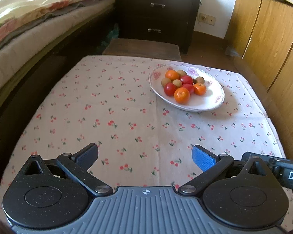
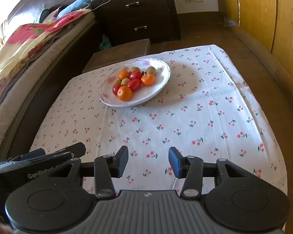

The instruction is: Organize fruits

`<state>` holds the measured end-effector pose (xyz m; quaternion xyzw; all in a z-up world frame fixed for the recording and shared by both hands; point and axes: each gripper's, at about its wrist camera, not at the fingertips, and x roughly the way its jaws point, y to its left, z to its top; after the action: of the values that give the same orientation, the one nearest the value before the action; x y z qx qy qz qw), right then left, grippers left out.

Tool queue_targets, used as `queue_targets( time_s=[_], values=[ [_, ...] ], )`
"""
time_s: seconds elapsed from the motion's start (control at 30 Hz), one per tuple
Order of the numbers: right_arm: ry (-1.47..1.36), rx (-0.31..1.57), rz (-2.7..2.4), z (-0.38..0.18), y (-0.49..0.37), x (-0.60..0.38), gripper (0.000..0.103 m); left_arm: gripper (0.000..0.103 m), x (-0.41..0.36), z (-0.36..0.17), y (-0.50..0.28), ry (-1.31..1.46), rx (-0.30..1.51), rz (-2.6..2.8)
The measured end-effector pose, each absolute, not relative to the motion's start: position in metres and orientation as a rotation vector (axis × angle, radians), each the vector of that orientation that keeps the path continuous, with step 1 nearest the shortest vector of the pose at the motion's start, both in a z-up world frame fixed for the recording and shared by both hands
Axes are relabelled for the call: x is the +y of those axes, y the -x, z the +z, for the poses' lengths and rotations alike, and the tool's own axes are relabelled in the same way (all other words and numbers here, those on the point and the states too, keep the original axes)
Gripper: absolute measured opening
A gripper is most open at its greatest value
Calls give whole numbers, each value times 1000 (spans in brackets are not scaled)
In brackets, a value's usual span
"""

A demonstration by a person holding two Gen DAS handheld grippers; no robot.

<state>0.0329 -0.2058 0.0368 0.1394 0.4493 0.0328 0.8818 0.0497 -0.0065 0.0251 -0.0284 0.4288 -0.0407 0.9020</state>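
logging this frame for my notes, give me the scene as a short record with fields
surface: table with cherry-print cloth
plate: white oval flowered plate, far side of the cloth
fruit on plate: three oranges, three red tomatoes, several small brown fruits
loose fruit on cloth: none visible
left tongs: wide open, empty
right tongs: partly open, empty

Bare cloth (image 1: pixel 127 117) lies open up to the plate (image 1: pixel 214 105).

Bed (image 1: pixel 25 19) left, dark two-drawer nightstand (image 1: pixel 156 15) ahead, wooden wardrobe (image 1: pixel 273 39) right, brown floor (image 1: pixel 207 52), sunlit.
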Motion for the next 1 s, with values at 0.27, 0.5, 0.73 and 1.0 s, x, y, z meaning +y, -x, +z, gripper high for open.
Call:
queue_targets(
  time_s=[0.27, 0.5, 0.73, 1.0],
  values=[
    [-284, 928, 70, 39, -15, -201, 46, 103, -7, 25, -32, 21, 877, -84],
    [-274, 923, 83, 41, -2, -195, 46, 103, -5, 26, -19, 28, 869, -104],
    [-264, 921, 69, 41, 7, -196, 46, 103, -11, 25, -11, -68, 865, -77],
    [-240, 928, 72, 39, 12, -191, 46, 103, -8, 27, -5, -39, 864, -97]
  ],
)
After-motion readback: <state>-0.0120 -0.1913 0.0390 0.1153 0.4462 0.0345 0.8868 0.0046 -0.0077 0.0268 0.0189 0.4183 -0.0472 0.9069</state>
